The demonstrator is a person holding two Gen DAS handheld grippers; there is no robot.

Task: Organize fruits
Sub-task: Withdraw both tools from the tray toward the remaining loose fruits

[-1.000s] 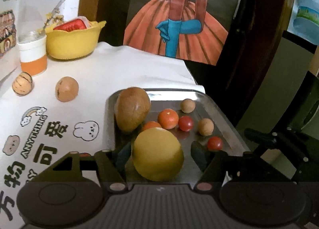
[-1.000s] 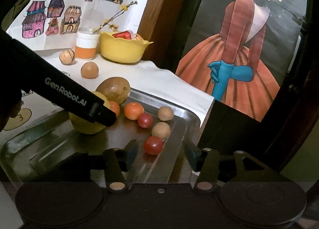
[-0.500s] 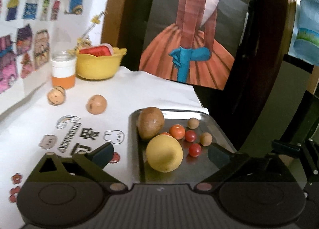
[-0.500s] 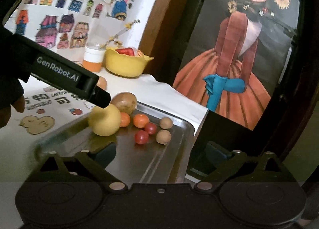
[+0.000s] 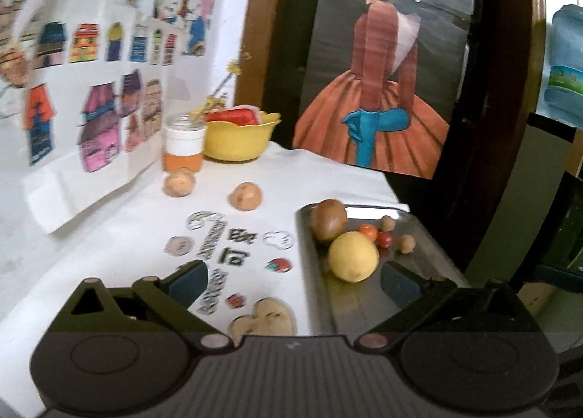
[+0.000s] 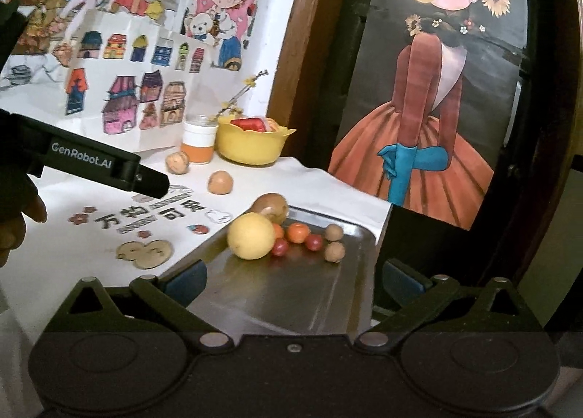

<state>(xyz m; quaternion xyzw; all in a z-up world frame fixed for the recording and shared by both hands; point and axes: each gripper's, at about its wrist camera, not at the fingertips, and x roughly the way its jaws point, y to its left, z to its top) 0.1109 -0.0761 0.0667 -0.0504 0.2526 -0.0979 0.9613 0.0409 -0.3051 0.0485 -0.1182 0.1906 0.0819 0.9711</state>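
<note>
Both claws spread wide and empty above the table.

My left gripper (image 5: 293, 281) and right gripper (image 6: 293, 279) grip nothing. The yellow fruit (image 6: 250, 236) lies in the metal tray (image 6: 313, 294), touching the brown fruit (image 6: 271, 206); small red and orange fruits (image 6: 298, 233) cluster beside it.

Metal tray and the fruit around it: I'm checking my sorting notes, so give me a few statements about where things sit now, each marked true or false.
1. The large yellow fruit lies on the metal tray. True.
2. The left gripper is clamped on a fruit. False: it is open and empty.
3. Two round tan fruits lie on the white tablecloth, off the tray. True.
4. The yellow bowl sits on the tray. False: it stands on the cloth at the back.
5. The right gripper is open. True.
</note>
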